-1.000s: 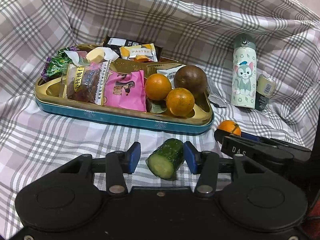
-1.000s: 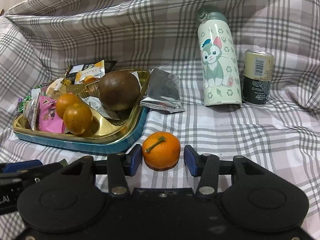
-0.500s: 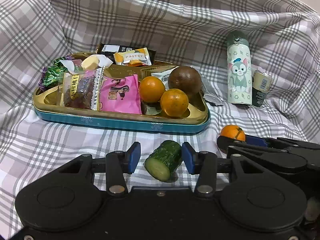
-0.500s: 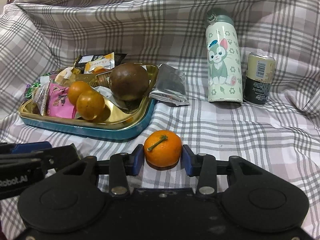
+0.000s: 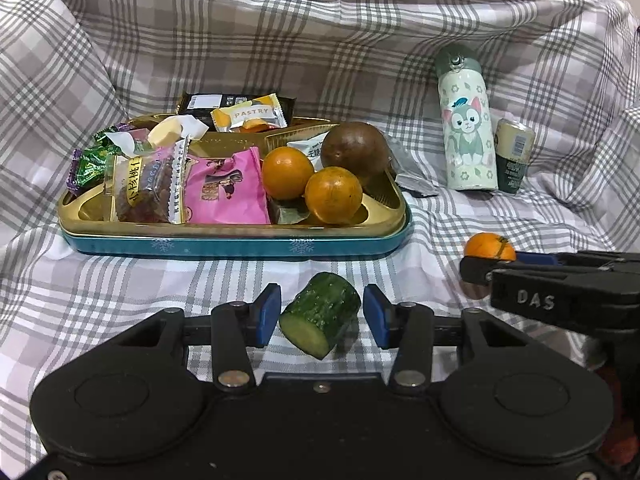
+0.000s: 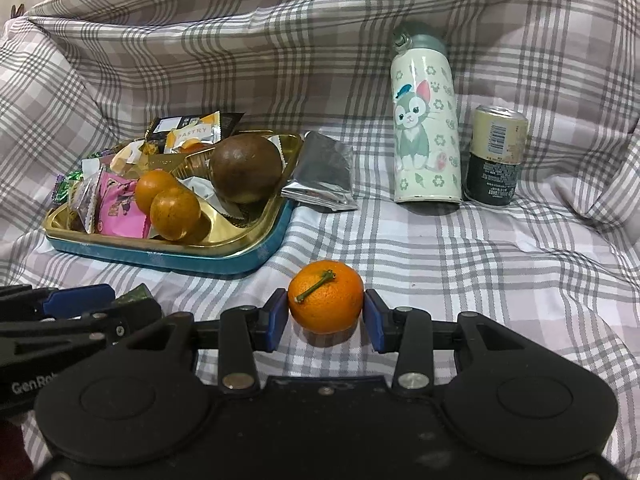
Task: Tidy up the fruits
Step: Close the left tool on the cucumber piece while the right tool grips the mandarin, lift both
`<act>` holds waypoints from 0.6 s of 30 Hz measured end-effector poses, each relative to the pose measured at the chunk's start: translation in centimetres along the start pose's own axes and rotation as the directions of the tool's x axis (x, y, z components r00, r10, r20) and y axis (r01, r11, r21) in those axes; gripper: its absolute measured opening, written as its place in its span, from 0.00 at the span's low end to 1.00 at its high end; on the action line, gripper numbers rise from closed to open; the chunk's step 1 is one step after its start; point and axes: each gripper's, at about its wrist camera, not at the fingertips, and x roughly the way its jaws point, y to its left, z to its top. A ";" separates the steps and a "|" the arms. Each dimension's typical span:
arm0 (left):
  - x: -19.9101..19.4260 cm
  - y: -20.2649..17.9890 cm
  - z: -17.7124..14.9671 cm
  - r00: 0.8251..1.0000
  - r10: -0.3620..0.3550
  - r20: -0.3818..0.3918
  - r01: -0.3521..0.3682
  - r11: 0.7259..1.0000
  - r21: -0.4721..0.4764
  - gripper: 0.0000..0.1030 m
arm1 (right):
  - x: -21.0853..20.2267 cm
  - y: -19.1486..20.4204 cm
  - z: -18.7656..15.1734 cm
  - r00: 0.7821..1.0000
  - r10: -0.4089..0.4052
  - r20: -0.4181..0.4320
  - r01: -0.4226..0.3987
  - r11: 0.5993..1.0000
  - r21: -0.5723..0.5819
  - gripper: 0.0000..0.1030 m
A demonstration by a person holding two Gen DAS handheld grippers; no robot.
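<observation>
Left gripper [image 5: 320, 316] fingers parted around cucumber piece [image 5: 320, 314], small gaps on both sides, no contact; cucumber lies on plaid cloth [image 5: 120, 280] just in front of tray [image 5: 236, 242]. Right gripper [image 6: 326, 314] fingers closed against mandarin [image 6: 326, 296], right of tray. 2 oranges [image 5: 334, 195] and brown fruit [image 5: 355, 150] sit in tray's right end.

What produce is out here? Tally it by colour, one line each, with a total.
Orange round citrus fruits: 3, two in the gold metal tray, one on the checked cloth
Brown round fruit: 1
Green cut cucumber piece: 1
Total: 5
</observation>
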 end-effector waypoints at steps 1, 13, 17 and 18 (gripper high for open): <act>0.1 0.0 -0.1 1.000 0.004 0.000 -0.004 1.000 0.005 0.52 | 0.0 -0.1 0.0 1.000 0.002 -0.003 -0.002 1.000 0.004 0.41; 0.9 0.0 -0.4 1.000 0.017 -0.026 -0.018 1.000 -0.009 0.52 | -0.4 -1.0 0.0 1.000 -0.009 0.001 0.009 1.000 0.014 0.41; 0.9 0.0 -0.5 1.000 0.016 -0.015 -0.016 1.000 -0.012 0.51 | -0.4 -0.9 0.0 1.000 -0.014 0.004 0.014 1.000 0.003 0.41; 0.9 0.1 -0.5 1.000 0.016 -0.014 -0.016 1.000 -0.015 0.51 | -0.4 -0.9 0.0 1.000 -0.014 0.005 0.014 1.000 0.001 0.41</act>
